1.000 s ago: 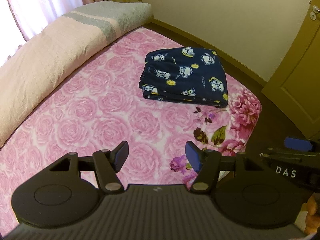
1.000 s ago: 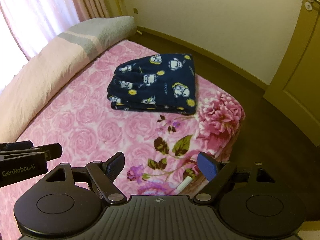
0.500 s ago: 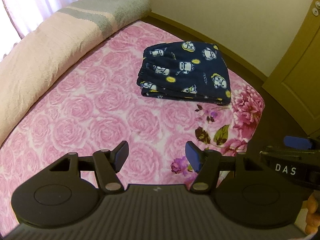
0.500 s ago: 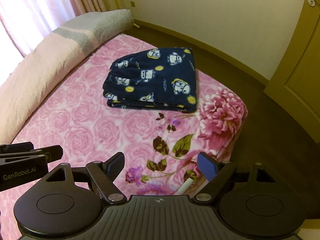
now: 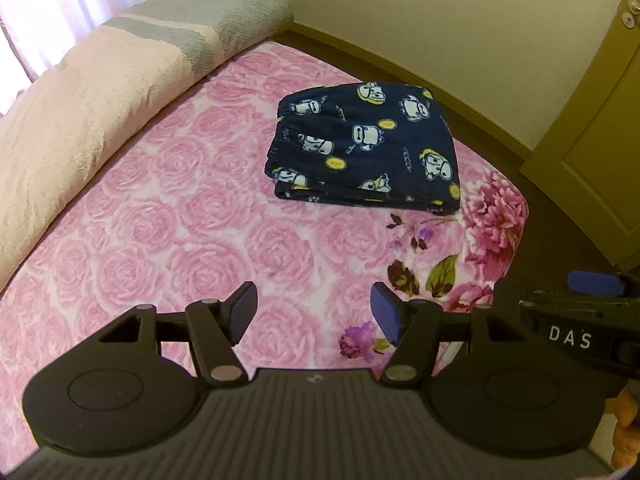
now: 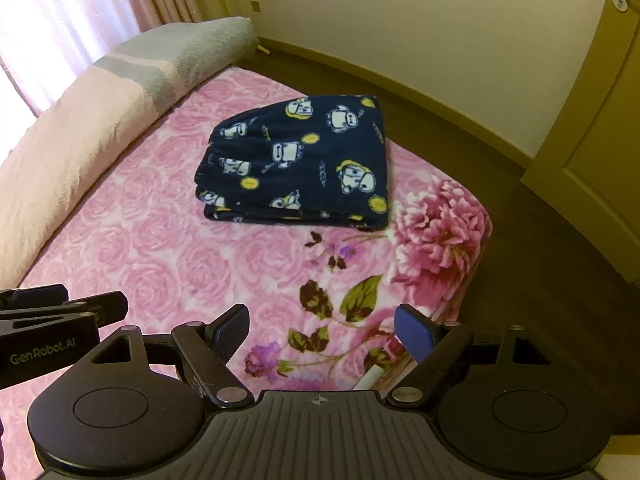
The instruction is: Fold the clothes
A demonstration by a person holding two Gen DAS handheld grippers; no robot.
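Where curtains glow — rose-print bedspread [image 5: 168, 216], beige wall [image 5: 460, 20].

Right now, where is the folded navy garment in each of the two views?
Left wrist view: folded navy garment, upper centre, slightly right.
Right wrist view: folded navy garment, upper centre, slightly left.
Shared landmark: the big pink flower printed on the blanket, just right of the garment.

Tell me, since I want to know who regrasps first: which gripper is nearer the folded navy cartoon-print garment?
Hard to say; roughly equal. The left gripper and right gripper hover open, apart from the garment, which lies ahead on the pink floral bedspread.
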